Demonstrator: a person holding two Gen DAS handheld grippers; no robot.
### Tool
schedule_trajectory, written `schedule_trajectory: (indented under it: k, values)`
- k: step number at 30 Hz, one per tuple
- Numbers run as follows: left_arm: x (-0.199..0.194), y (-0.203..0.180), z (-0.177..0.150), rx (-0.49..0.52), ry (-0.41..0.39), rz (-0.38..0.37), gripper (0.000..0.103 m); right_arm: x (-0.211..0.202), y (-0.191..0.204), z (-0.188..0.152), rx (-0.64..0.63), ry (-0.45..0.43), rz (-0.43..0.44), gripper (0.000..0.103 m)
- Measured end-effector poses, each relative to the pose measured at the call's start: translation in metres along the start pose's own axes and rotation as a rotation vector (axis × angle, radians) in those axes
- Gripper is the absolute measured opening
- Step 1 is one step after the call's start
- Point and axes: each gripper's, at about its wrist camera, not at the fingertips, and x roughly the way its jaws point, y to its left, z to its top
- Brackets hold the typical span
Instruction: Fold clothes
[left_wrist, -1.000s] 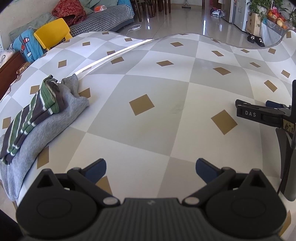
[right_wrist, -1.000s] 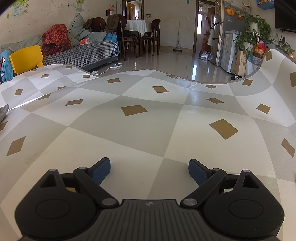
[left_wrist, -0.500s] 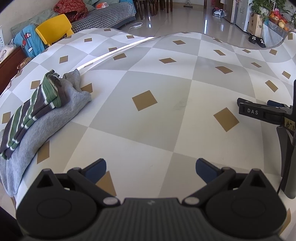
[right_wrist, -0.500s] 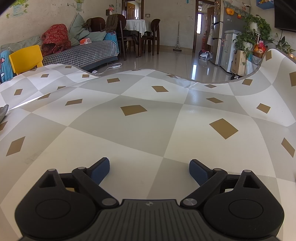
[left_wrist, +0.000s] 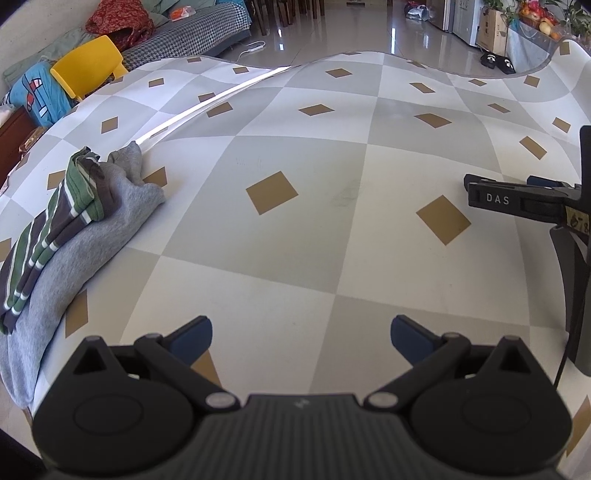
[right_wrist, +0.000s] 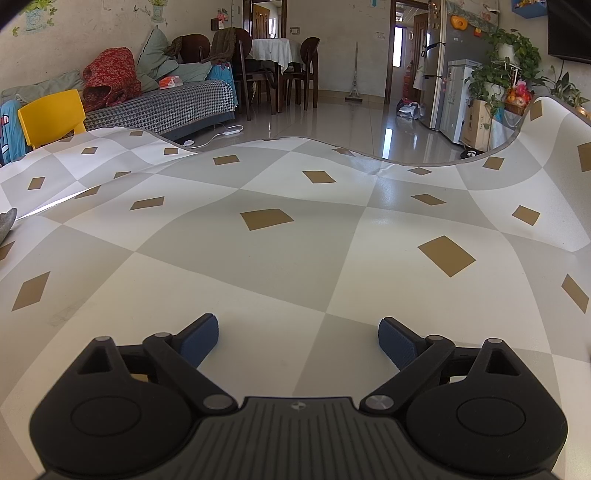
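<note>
A folded grey garment (left_wrist: 85, 254) lies at the table's left edge, and a folded green, white and dark striped garment (left_wrist: 55, 221) rests on top of it. Only a grey corner of that pile (right_wrist: 6, 221) shows at the left edge of the right wrist view. My left gripper (left_wrist: 301, 338) is open and holds nothing, to the right of the pile and low over the checked tablecloth (left_wrist: 295, 229). The right gripper (right_wrist: 298, 341) is open too, with nothing between its blue pads. Its side (left_wrist: 517, 201) shows at the right of the left wrist view.
The tablecloth (right_wrist: 295, 258) has grey and white checks with tan diamonds, and its far edge curls. Beyond it stand a yellow chair (left_wrist: 88, 70), a sofa (right_wrist: 166, 107) with clothes heaped on it, a dining table (right_wrist: 271, 55) and plants (right_wrist: 509, 74).
The left wrist view has tilted down and drifted slightly, so the folded pile sits lower in the frame. The right gripper is still. Both stay open.
</note>
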Motion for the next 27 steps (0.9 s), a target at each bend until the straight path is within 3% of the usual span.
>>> schedule_trajectory:
  k: [11,27]
  values:
    - [-0.012,-0.010,0.003,0.051,-0.021,-0.039,0.103,0.000,0.000,0.000,0.000,0.000,0.000,0.094]
    - [-0.008,0.028,-0.010,-0.062,-0.015,-0.032,0.103,0.000,0.000,0.000,0.000,0.000,-0.001,0.094]
